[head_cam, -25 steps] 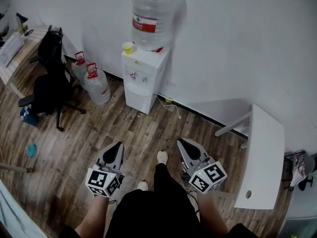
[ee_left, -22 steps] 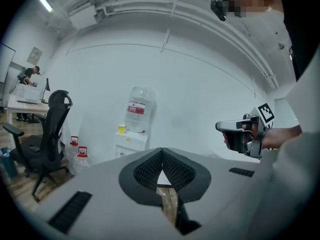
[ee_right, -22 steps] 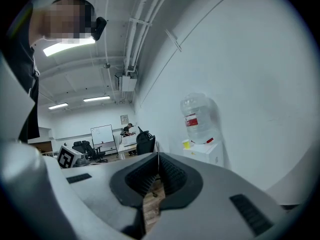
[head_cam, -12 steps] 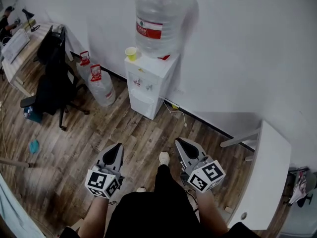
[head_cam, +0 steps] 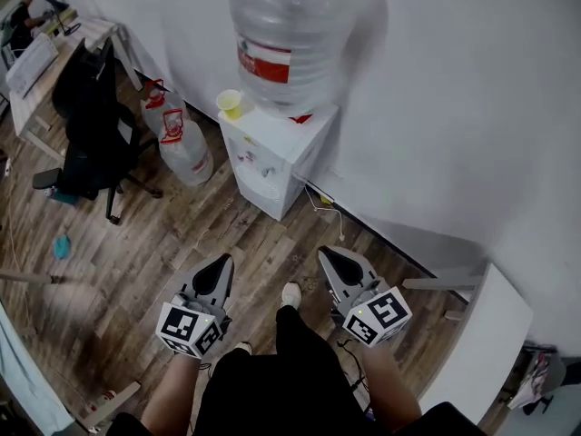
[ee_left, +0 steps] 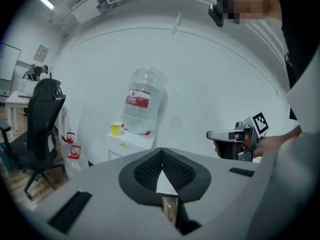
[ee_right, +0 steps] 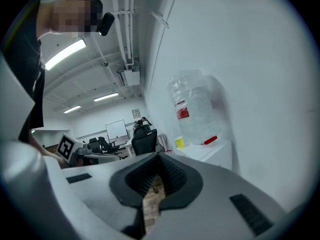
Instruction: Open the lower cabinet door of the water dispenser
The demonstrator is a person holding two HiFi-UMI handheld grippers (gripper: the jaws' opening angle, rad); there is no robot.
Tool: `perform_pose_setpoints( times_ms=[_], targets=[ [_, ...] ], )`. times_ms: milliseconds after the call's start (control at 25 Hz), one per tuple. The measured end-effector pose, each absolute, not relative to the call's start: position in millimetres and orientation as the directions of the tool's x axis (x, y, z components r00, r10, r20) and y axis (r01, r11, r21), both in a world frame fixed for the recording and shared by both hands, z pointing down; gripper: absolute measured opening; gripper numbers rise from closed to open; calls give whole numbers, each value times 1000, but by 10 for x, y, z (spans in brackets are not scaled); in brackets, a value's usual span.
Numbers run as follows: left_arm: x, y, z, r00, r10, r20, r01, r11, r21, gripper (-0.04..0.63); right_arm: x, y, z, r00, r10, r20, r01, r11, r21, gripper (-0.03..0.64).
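Wood floor (head_cam: 172, 243), white wall (head_cam: 436, 107). The water dispenser (head_cam: 281, 153) is stood against that wall, ahead of both tongs and well apart, and is seen nearer than a second ago. The left tongs (head_cam: 221, 263) and right tongs (head_cam: 327, 256) are clenched, empty. Spare bottles (head_cam: 186, 153) and office chair (head_cam: 86, 125) are placed ahead-left of the left tongs, white bench (head_cam: 486, 343) right of the right tongs.

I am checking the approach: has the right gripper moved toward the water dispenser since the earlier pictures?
Yes. In the head view the right gripper, claw shut and empty, is nearer the water dispenser than before.
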State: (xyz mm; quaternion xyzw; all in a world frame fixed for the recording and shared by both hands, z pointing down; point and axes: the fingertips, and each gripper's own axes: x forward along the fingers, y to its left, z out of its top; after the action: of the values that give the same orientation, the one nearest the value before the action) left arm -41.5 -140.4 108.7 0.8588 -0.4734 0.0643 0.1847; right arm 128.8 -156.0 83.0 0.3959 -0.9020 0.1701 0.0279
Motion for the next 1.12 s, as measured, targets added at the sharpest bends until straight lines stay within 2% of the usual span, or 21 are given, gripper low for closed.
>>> perform_pose_setpoints(
  times_ms=[440,680,1120],
  targets=[
    [134,-2174,1483,514,-790,333,-857,-461,231,14,1545,-2394,1597,-748,-618,241,-664,694,-279,23],
    [114,-2359,1900,514,-780,358,-858,-468,212,14,1486,-2564,2100,-733,-632,250,-679,657,-328,23],
    [-158,-2535,3662,553,-762,338,-833,-511,210,14,1314,-2824,3888,-681,-694,236,-730,615,-298,23]
  ],
)
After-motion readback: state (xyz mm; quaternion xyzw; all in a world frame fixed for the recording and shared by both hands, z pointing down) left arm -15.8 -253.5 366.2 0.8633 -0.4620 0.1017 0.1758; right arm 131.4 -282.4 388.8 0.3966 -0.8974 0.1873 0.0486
